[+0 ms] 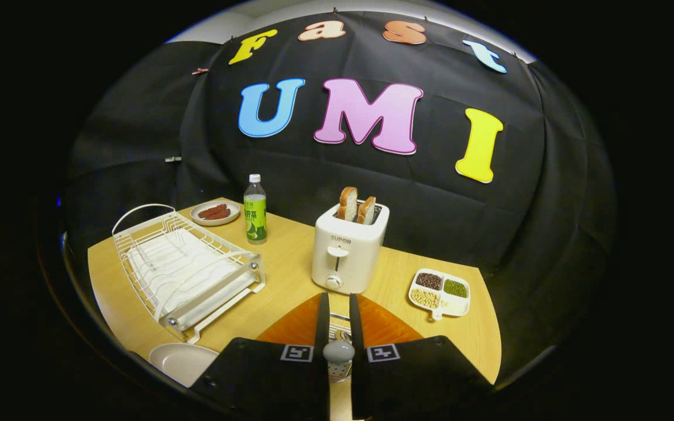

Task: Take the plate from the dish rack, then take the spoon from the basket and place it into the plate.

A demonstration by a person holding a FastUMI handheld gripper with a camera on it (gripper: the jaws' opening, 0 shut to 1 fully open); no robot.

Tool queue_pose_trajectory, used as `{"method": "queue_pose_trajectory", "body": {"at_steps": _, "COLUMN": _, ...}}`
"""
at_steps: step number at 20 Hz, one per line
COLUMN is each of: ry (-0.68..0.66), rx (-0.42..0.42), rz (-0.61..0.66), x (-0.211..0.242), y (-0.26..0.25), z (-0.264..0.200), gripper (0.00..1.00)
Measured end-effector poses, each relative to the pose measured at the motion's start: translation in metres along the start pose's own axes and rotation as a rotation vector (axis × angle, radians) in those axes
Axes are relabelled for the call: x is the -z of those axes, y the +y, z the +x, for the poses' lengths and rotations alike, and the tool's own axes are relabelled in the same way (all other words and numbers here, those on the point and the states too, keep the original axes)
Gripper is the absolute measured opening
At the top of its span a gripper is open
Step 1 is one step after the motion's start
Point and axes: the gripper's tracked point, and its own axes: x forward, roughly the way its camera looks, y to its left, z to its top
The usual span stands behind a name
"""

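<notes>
The jaws [335, 307] stand nearly closed, both fingers pressing on the grey handle of the spoon [338, 351], which is clamped between them; the spoon's bowl end is hidden. Under the fingers sits an orange mat [384, 327], and a bit of wire basket [340, 327] shows in the narrow gap between them. Just left of the fingers, on the near edge of the worktop [278, 275], lies the pale plate [182, 361], out of the dish rack [185, 269], which stands just beyond it. Ahead of the fingertips is a white toaster [348, 251] with two bread slices [356, 209] standing in it. Right of it lies a divided dish of beans [439, 292]. Farther back stand a green-labelled bottle [255, 210] and a small plate of sausages [215, 212].
</notes>
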Motion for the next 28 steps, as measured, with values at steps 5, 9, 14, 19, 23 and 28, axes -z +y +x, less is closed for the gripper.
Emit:
{"method": "queue_pose_trajectory", "body": {"at_steps": 5, "ry": -0.07, "rx": -0.114, "rz": 0.021, "x": -0.046, "y": 0.023, "z": -0.032, "gripper": 0.18}}
{"method": "queue_pose_trajectory", "body": {"at_steps": 9, "ry": -0.093, "rx": -0.246, "rz": 0.033, "x": -0.061, "y": 0.059, "z": -0.06, "gripper": 0.18}}
{"method": "queue_pose_trajectory", "body": {"at_steps": 14, "ry": -0.07, "rx": -0.373, "rz": 0.013, "x": -0.042, "y": 0.098, "z": -0.079, "gripper": 0.18}}
{"method": "queue_pose_trajectory", "body": {"at_steps": 19, "ry": 0.012, "rx": -0.474, "rz": 0.013, "x": 0.004, "y": 0.138, "z": -0.083, "gripper": 0.18}}
{"method": "queue_pose_trajectory", "body": {"at_steps": 23, "ry": 0.08, "rx": -0.515, "rz": 0.009, "x": 0.042, "y": 0.16, "z": -0.079, "gripper": 0.18}}
{"method": "queue_pose_trajectory", "body": {"at_steps": 28, "ry": 0.123, "rx": -0.509, "rz": -0.013, "x": 0.064, "y": 0.17, "z": -0.07, "gripper": 0.18}}
